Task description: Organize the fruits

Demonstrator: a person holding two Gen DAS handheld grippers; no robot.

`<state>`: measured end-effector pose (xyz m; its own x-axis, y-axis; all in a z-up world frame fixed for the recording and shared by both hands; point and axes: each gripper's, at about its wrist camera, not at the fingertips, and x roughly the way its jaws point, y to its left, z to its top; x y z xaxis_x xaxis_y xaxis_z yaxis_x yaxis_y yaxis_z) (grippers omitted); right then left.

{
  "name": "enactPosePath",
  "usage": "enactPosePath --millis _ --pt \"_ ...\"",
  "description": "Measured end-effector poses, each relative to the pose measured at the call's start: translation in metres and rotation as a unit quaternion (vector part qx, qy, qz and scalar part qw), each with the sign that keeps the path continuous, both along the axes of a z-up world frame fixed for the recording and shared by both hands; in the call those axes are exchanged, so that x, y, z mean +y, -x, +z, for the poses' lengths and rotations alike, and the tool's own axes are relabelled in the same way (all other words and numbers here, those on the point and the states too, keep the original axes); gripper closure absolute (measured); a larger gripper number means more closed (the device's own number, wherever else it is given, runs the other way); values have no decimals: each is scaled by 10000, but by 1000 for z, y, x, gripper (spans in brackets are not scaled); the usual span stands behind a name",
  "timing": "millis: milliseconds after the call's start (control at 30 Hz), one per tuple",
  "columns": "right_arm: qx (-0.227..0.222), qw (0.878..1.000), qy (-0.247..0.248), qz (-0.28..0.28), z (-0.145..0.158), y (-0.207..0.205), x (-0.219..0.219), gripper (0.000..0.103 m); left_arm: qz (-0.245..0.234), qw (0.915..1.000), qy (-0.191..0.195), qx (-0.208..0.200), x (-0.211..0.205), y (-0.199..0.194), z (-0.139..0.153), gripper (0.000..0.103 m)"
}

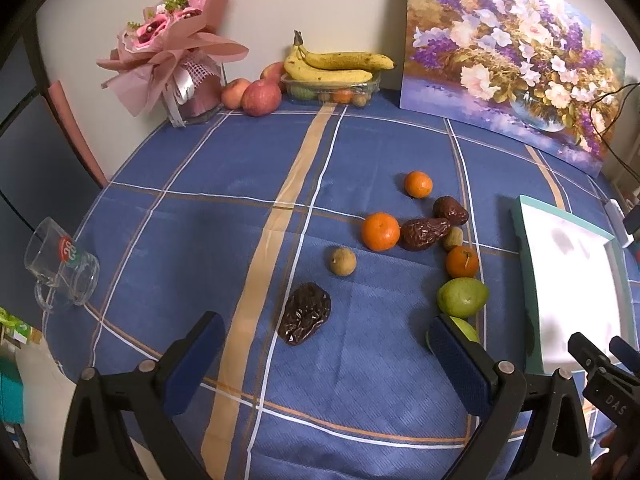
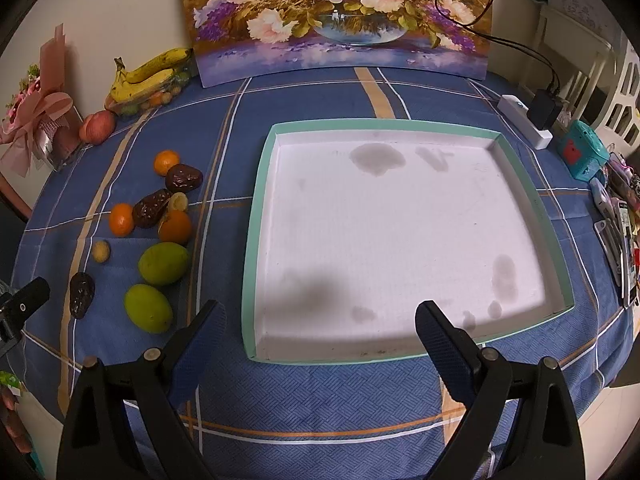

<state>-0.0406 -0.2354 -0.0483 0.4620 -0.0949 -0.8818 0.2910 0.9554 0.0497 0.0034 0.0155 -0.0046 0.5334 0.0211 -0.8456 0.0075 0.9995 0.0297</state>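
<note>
Loose fruit lies on the blue checked tablecloth: three oranges (image 1: 380, 231), three dark wrinkled dates (image 1: 305, 313), two small tan longans (image 1: 343, 261) and two green mangoes (image 1: 462, 297). In the right wrist view the same cluster, with a green mango (image 2: 163, 263), sits left of a white tray with a teal rim (image 2: 256, 216), which holds nothing. My left gripper (image 1: 326, 344) is open, hovering just before the nearest date. My right gripper (image 2: 318, 332) is open over the tray's near edge; its tip also shows in the left wrist view (image 1: 600, 350).
At the back stand a flower painting (image 1: 512, 56), a plastic punnet with bananas (image 1: 340, 66), apples (image 1: 260, 96) and a pink bouquet (image 1: 172, 48). A glass mug (image 1: 60, 268) lies near the left table edge. A power strip (image 2: 528, 124) and clutter line the right edge.
</note>
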Motion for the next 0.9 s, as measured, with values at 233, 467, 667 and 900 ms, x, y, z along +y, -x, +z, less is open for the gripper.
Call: enactPosePath --millis 233,467,667,900 --pt "44 10000 2 28 0 -1 0 7 5 10000 19 -67 2 0 1 0" --pt "50 10000 2 31 0 -2 0 7 -6 9999 99 -104 3 1 2 0" --pt "46 10000 2 32 -1 -1 1 7 -42 9997 193 -142 4 1 3 0" --pt "46 10000 2 31 -1 -1 1 7 -95 9995 241 -168 3 2 5 0"
